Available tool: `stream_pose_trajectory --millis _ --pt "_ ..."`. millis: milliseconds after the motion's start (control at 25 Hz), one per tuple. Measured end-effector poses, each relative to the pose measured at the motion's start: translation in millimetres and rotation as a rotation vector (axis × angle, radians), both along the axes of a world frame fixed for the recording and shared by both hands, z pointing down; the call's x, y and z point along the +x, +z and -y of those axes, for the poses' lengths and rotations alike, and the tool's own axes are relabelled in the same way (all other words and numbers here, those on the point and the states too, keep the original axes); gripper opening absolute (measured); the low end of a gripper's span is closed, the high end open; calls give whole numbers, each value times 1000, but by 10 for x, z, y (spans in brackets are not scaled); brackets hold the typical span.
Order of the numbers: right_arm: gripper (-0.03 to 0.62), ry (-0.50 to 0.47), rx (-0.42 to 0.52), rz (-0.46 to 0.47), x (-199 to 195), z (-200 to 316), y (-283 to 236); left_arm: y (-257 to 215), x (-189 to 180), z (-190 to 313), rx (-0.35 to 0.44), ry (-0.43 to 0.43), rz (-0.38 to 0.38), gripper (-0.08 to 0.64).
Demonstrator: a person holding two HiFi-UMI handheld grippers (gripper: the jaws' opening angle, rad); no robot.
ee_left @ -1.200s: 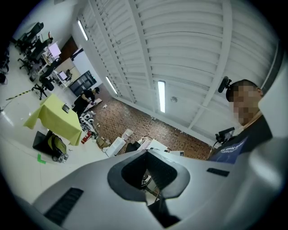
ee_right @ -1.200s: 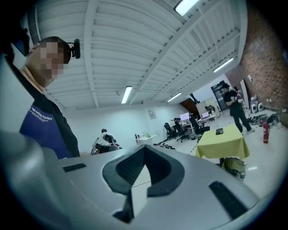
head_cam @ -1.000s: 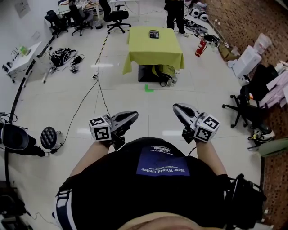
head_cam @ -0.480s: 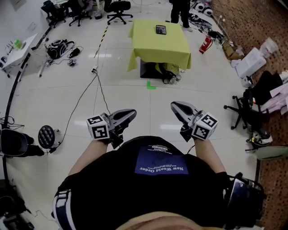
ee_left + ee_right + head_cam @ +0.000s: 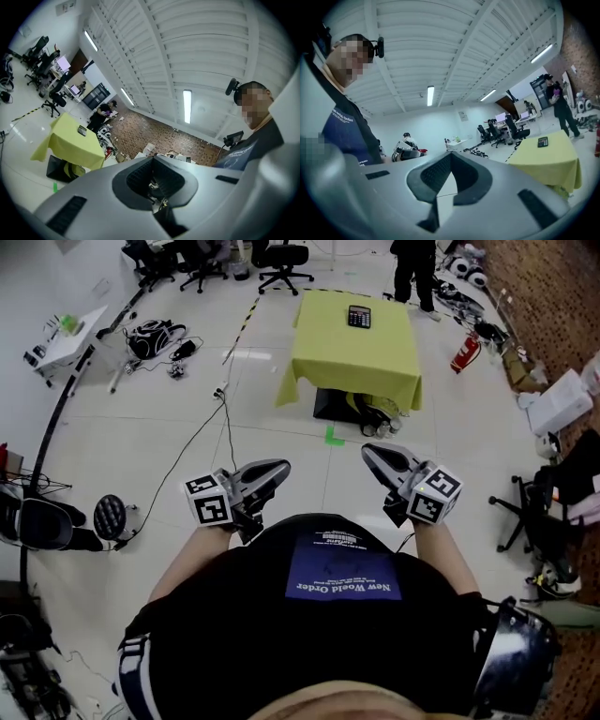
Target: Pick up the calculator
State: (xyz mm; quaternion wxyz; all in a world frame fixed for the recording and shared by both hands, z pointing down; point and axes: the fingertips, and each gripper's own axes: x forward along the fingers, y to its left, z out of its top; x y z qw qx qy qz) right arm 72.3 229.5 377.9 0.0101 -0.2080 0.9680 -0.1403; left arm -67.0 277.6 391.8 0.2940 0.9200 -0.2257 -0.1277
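The black calculator (image 5: 359,316) lies on a table under a yellow-green cloth (image 5: 352,357), far ahead across the floor. Both grippers are held close to the person's body, well short of the table. The left gripper (image 5: 281,468) is shut with nothing in it. My right gripper (image 5: 367,452) also has its jaws together and empty. In the left gripper view the calculator (image 5: 82,131) shows small on the cloth (image 5: 70,145) beyond the closed left gripper (image 5: 154,185). The right gripper view has the calculator (image 5: 542,141) far off at the right, past the right gripper (image 5: 443,180).
A person (image 5: 412,268) stands behind the table. A red fire extinguisher (image 5: 462,354) is at the table's right and office chairs (image 5: 281,257) are at the back. A cable (image 5: 202,437) runs over the floor at left; a dark chair (image 5: 539,521) stands at right.
The table with the calculator has come nearer and shifted right in the head view. Both grippers travel forward with the body, still shut and empty.
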Motion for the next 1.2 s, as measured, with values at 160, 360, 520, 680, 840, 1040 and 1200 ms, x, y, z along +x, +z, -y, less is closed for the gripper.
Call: stream_pose_trajectory --millis 160,360,520,680,840,1040,1200 --pt "-14 -54 50 -8 313 426 -114 -127 406 419 14 -32 -10 6" --pt "-14 -65 37 9 580 881 -69 -120 717 822 8 -33 11 6" --pt "-14 -58 33 -11 582 1143 25 -76 678 1147 -2 -31 1 6" --pt "-14 -4 28 -35 476 1495 49 -28 555 1558 6 21 -24 6" --pt "-15 54 74 -71 281 1965 -49 -49 313 2119 31 74 -47 6" --pt "-14 128 87 -52 -106 2563 -193 -128 -144 2781 63 136 -18 6" --pt "-15 171 66 -40 -424 2977 -169 -98 -497 3232 53 167 -15 6"
